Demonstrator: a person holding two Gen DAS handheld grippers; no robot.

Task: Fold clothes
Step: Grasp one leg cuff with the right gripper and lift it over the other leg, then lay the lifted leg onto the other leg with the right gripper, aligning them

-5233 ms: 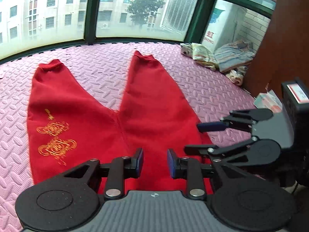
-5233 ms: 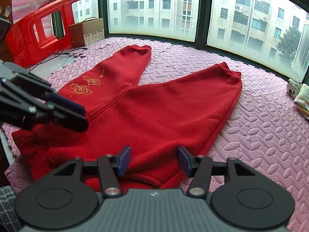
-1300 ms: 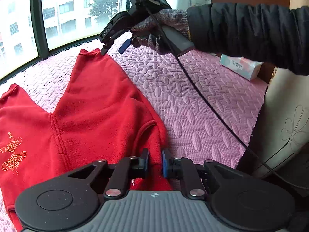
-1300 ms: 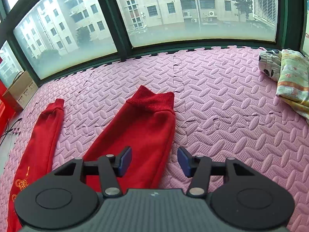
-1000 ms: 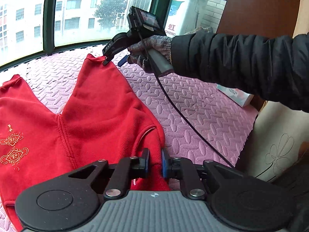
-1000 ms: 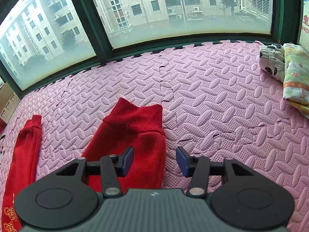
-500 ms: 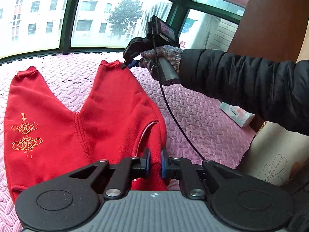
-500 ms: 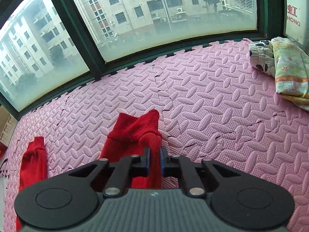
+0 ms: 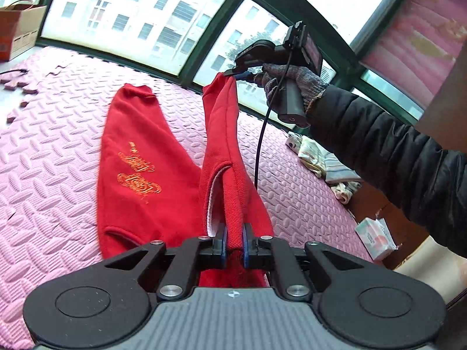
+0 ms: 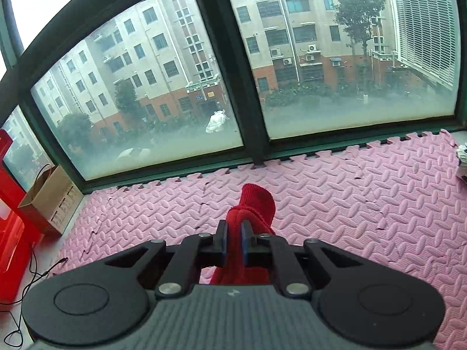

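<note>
Red trousers (image 9: 137, 175) on the pink mat (image 9: 52, 175), one leg flat, the other raised. Left gripper (image 9: 232, 243) pinches the waist corner; right gripper (image 10: 232, 242) pinches that leg's cuff (image 10: 256, 201). Raised leg runs taut between them, long axis parallel to the flat leg just beside it: judged ready to lay over.

Both cams ride right behind their own fingers, super close. The left wrist view sits low at the waist end of the red pants (image 9: 137, 157), facing up along the legs toward the windows (image 9: 140, 20), catching the right gripper (image 9: 233, 73) further ahead. The right wrist view is higher, at the cuff (image 10: 256, 204), facing the window wall across the pink mat (image 10: 364, 204). Shared: pants, mat, windows.
</note>
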